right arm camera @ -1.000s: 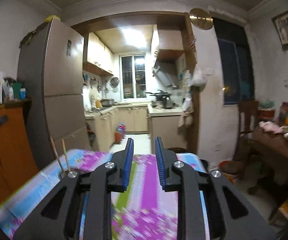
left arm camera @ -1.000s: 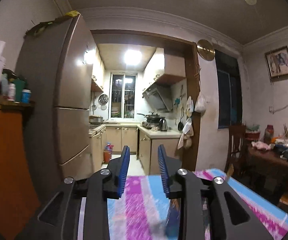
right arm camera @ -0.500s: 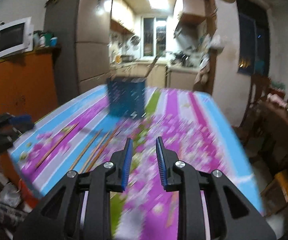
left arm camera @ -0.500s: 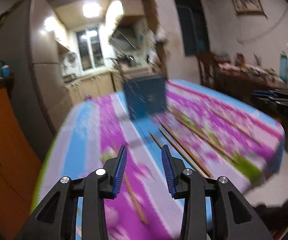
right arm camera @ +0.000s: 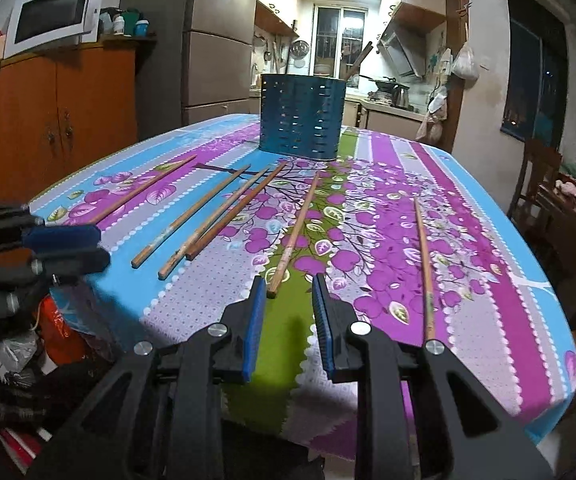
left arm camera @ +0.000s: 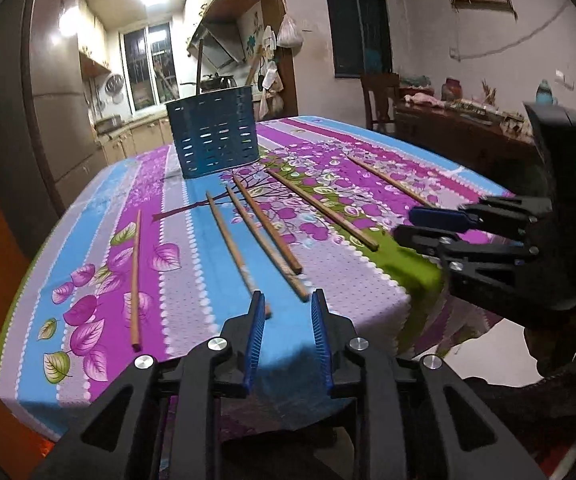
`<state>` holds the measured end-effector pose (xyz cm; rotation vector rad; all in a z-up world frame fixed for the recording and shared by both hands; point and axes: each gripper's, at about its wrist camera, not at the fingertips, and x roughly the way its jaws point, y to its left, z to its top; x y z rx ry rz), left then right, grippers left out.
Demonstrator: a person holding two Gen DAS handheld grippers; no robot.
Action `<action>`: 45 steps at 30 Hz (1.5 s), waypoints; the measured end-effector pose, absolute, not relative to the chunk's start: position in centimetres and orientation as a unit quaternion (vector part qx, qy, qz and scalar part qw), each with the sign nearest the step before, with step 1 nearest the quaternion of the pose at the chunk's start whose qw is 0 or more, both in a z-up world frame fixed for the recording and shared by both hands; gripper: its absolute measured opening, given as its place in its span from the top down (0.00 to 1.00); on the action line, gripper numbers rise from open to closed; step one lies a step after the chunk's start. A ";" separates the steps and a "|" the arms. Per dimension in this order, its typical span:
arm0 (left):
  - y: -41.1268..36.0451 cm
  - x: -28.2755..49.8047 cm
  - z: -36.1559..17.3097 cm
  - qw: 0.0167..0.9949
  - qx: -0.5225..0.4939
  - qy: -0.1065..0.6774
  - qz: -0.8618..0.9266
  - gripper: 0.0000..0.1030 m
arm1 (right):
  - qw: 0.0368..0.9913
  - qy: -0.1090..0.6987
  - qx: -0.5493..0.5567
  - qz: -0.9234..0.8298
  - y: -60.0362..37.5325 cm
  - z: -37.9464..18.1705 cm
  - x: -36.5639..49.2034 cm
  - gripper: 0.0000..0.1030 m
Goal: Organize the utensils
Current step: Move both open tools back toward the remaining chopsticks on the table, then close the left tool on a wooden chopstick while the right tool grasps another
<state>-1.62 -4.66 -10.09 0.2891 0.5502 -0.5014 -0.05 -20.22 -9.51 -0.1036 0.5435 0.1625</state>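
1. My left gripper hovers at the near table edge; its jaws are closing with nothing between them.
2. My right gripper stands slightly parted and empty, above the tablecloth.
3. Six chopsticks lie spread loose on the cloth.
4. The blue holder stands upright beyond them, one stick inside.

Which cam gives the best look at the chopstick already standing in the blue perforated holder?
Right wrist: the brown wooden chopstick leans out over the blue perforated metal holder's rim, sharp against the lit kitchen. Left wrist shows the same chopstick darker, against the window frame.
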 end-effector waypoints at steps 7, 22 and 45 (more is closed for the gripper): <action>-7.5 -1.0 -11.3 0.933 0.151 0.266 -0.190 0.73 | 0.957 0.267 -0.052 0.105 -21.7 -10.3 0.6 0.78; -9.2 1.3 -12.6 0.942 0.130 0.285 -0.119 0.86 | 0.949 0.255 -0.043 0.178 -22.1 -10.6 1.1 0.79; -8.9 1.2 -12.5 0.947 0.123 0.277 -0.109 0.93 | 0.951 0.260 0.009 0.165 -22.7 -11.6 2.4 0.95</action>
